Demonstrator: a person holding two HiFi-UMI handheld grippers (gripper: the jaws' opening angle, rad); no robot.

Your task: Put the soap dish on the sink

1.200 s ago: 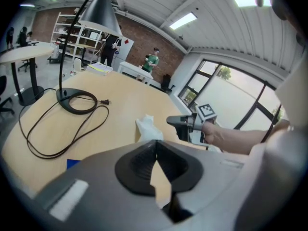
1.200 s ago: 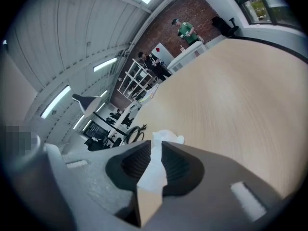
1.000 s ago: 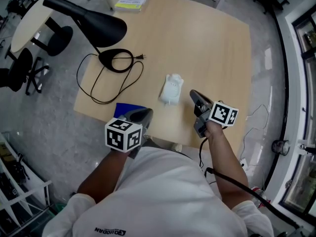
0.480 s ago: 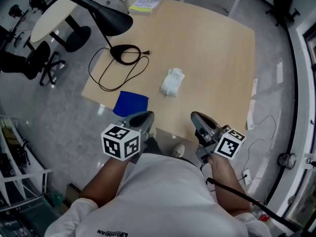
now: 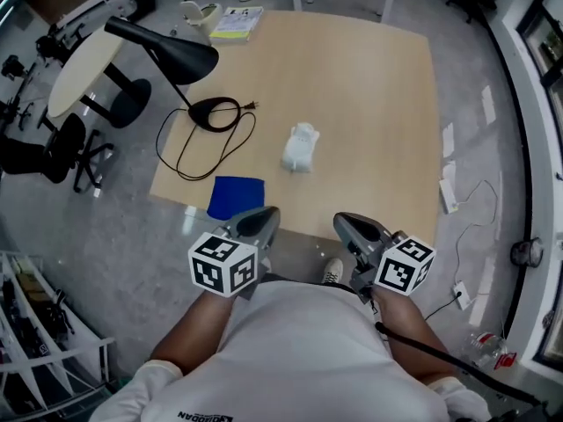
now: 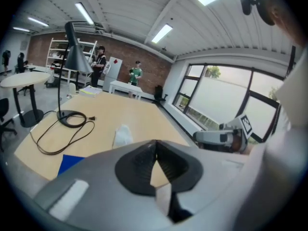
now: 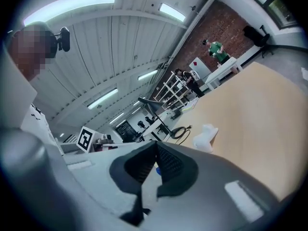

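The left hand-held gripper (image 5: 262, 216) and right hand-held gripper (image 5: 345, 222) hung at the lower middle of the head view, short of the counter's (image 5: 378, 95) near edge, each with jaws pressed together on nothing. A small white thing, probably the soap dish (image 5: 300, 148) though too blurred to be sure, lay mid-counter, well apart from both. A clean pickup would likely call for spreading one gripper's jaws before reaching, then closing across the dish's narrow width and keeping it level.

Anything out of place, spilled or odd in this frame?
Nothing is spilled or broken. No sink is in view, and the lamp cord sprawls unplugged across the table. The left tool and right tool are shut and empty, short of the small white object.
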